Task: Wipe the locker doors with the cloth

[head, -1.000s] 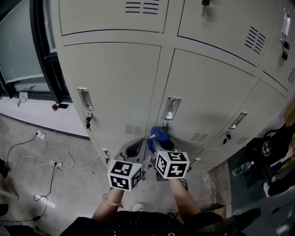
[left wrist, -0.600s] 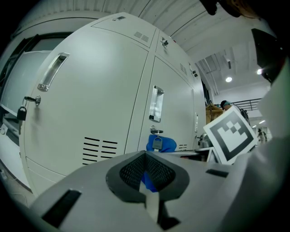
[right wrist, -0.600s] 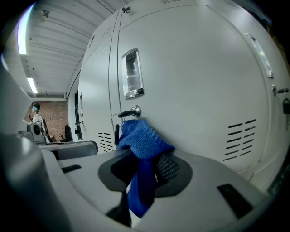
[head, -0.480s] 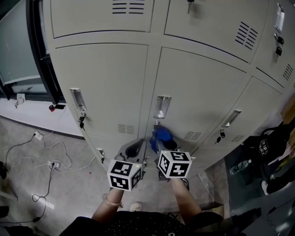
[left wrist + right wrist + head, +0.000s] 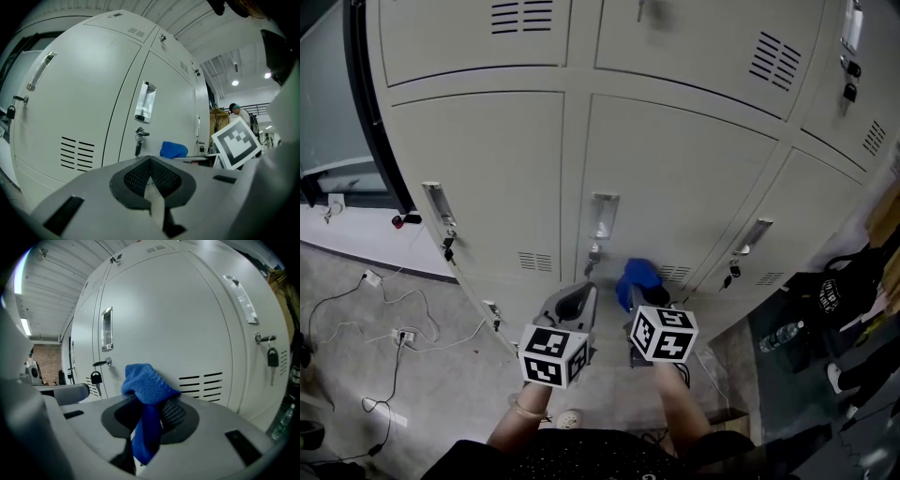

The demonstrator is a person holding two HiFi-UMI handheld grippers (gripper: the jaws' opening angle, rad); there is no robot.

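A blue cloth (image 5: 639,274) (image 5: 146,383) (image 5: 173,150) is pinched in my right gripper (image 5: 636,292) (image 5: 149,409), bunched up above the jaws with a tail hanging down between them. The cloth rests low on the middle locker door (image 5: 675,178) (image 5: 164,329), beside its vent slots (image 5: 202,385) and right of the key in its lock (image 5: 593,253) (image 5: 96,377). My left gripper (image 5: 573,302) (image 5: 151,174) is shut with nothing in it, held just left of the right one, pointing at the seam between the left locker door (image 5: 478,169) (image 5: 70,108) and the middle one.
More beige locker doors run above and to the right (image 5: 806,216). Door handles (image 5: 602,216) and hanging keys (image 5: 447,248) stick out. White cables and a power strip (image 5: 403,336) lie on the floor at left. A black bag (image 5: 844,291) and a bottle (image 5: 778,337) sit at right.
My right gripper has carried the cloth to the right across the middle door, from under the lock towards the vent slots. The head view has drifted, so the lockers sit further left.
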